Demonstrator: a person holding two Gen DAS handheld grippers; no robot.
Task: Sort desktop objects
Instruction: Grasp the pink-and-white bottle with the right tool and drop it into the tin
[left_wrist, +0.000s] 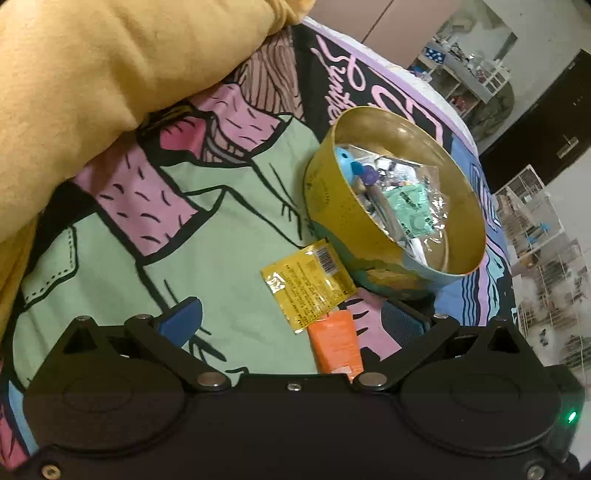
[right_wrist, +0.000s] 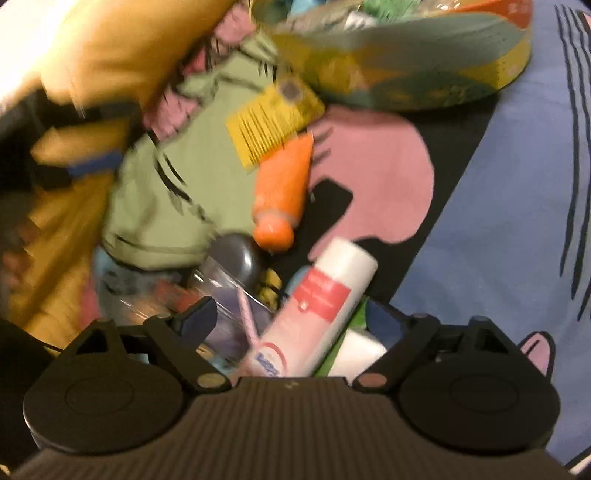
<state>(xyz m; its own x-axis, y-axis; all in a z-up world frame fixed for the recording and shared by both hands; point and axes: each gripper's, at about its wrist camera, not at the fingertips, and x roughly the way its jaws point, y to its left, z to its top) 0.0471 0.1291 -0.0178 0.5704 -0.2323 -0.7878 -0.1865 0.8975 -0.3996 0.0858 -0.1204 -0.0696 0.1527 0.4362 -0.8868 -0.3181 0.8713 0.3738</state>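
A cartoon-print cloth under warm indoor light, with a cluttered room beyond

The printed cloth (left_wrist: 229, 229) spreads ahead of the left tongs in flat patches of green, pink, blue and black, with pink script lettering at its far edge; a mustard-yellow fabric mass (left_wrist: 110, 62) rises beyond and to the left of the tongs, lying over the cloth; far to the right, past the cloth's edge, stand white shelves (left_wrist: 476, 74) crowded with small items too small to make out; a dark cabinet (left_wrist: 546, 122) sits beside them; nearer on the right are wire racks (left_wrist: 532, 214) over a pale floor; a plain beige wall panel (left_wrist: 373, 18) shows straight ahead at the top; the right wrist view is motion-blurred, showing the same cloth.
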